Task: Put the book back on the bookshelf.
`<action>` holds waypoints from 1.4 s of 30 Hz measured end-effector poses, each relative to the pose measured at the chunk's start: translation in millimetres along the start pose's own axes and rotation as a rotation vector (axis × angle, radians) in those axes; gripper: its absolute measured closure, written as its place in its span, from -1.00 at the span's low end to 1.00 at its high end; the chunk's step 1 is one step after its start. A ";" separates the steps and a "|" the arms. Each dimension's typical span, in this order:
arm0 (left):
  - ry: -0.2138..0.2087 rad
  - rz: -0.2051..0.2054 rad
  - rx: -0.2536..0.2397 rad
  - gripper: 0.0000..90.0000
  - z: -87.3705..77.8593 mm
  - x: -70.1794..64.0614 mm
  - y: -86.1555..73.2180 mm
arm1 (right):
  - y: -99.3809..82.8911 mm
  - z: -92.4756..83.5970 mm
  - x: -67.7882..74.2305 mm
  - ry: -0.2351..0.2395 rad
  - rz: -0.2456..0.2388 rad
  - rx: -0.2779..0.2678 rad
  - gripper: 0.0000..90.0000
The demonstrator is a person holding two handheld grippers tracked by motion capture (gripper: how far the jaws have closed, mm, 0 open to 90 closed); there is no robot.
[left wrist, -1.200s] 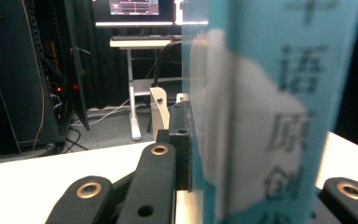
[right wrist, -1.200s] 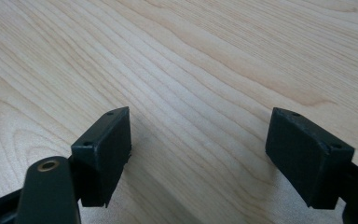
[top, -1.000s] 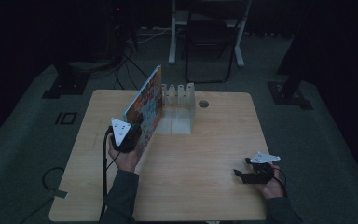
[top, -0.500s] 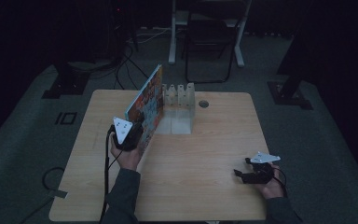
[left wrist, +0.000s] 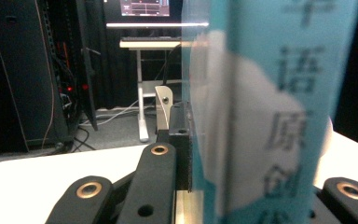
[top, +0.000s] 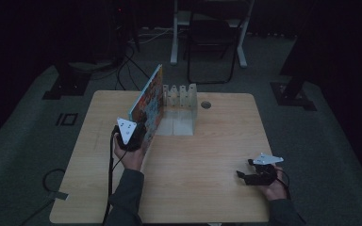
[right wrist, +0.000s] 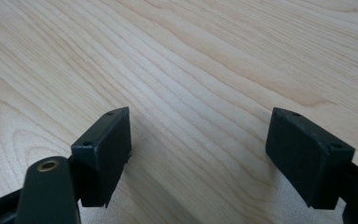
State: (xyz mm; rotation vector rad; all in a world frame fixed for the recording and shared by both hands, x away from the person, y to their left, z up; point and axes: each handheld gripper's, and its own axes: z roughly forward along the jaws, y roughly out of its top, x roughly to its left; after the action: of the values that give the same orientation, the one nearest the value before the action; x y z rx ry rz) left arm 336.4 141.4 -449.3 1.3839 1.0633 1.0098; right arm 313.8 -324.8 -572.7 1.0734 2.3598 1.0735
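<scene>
High view: my left gripper, clamped on the book, has barely shifted it since a second ago; it stands upright beside the white rack, not yet slotted. My right gripper rests open.

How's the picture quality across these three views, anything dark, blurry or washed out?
High view: dim and underexposed, the surroundings nearly black, though the table and book stay readable. Left gripper view: the book, pinched close to the lens, is soft and out of focus, its printed characters smeared; the background is sharper. Right gripper view: bright, even light, crisp wood grain, soft shadows under the jaws.
</scene>
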 end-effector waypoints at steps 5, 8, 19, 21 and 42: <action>0.008 0.006 -0.003 0.80 2.6 -3.2 -2.0 | 0.0 0.0 0.0 -0.001 -0.001 0.000 -0.52; 0.008 -0.006 -0.005 0.80 5.2 -3.3 -3.3 | 0.0 0.0 -0.1 0.000 0.000 0.000 -0.52; 0.024 -0.011 -0.004 0.80 11.5 -3.3 -4.6 | 0.1 0.1 -0.3 0.001 -0.001 0.000 -0.52; 0.028 -0.014 -0.005 0.80 13.1 -3.3 -4.3 | 0.0 0.1 -0.2 0.001 0.000 -0.001 -0.52; 0.044 -0.011 -0.011 0.80 22.0 -3.7 -3.7 | 0.1 0.2 -0.6 0.004 -0.002 -0.001 -0.52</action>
State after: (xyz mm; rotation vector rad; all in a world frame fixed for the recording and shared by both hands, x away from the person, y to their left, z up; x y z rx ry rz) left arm 356.5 132.6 -454.6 1.3509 1.0949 1.0406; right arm 314.4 -325.0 -572.8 1.0692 2.3628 1.0766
